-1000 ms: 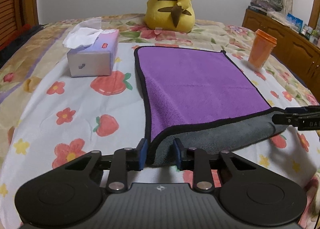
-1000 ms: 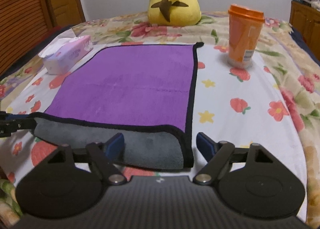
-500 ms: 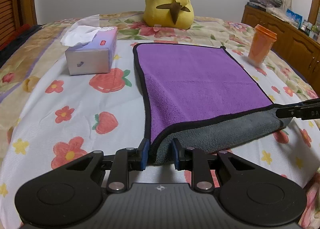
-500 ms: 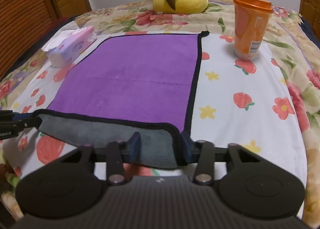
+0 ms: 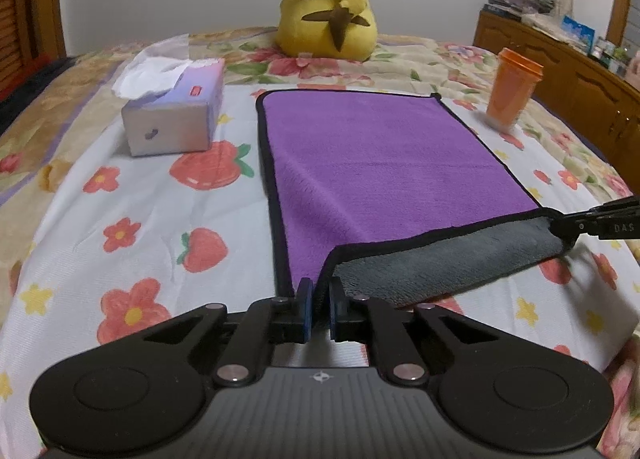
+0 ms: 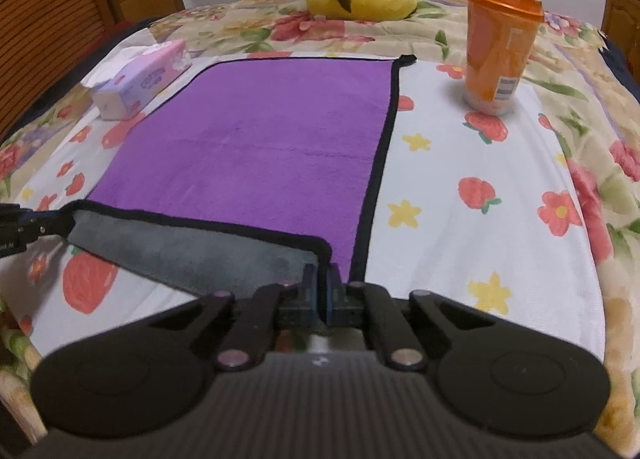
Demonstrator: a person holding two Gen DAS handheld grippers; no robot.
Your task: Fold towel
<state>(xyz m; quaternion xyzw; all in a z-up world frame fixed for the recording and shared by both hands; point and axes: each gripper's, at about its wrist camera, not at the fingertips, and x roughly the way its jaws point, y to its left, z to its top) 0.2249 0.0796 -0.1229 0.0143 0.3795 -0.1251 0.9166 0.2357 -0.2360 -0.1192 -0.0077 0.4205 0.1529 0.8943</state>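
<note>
A purple towel with black trim and a grey underside lies flat on the flowered bedsheet; it also shows in the right wrist view. Its near edge is lifted, showing the grey side. My left gripper is shut on the towel's near left corner. My right gripper is shut on the near right corner. Each gripper shows at the edge of the other's view, the right gripper in the left wrist view and the left gripper in the right wrist view.
A tissue box sits left of the towel. An orange cup stands to its right. A yellow plush toy sits behind the towel. A wooden dresser stands at the right.
The right gripper closed from wide open onto the near right corner. The left gripper's fingers closed tighter on the left corner. Both have lifted the near edge and moved it forward.
</note>
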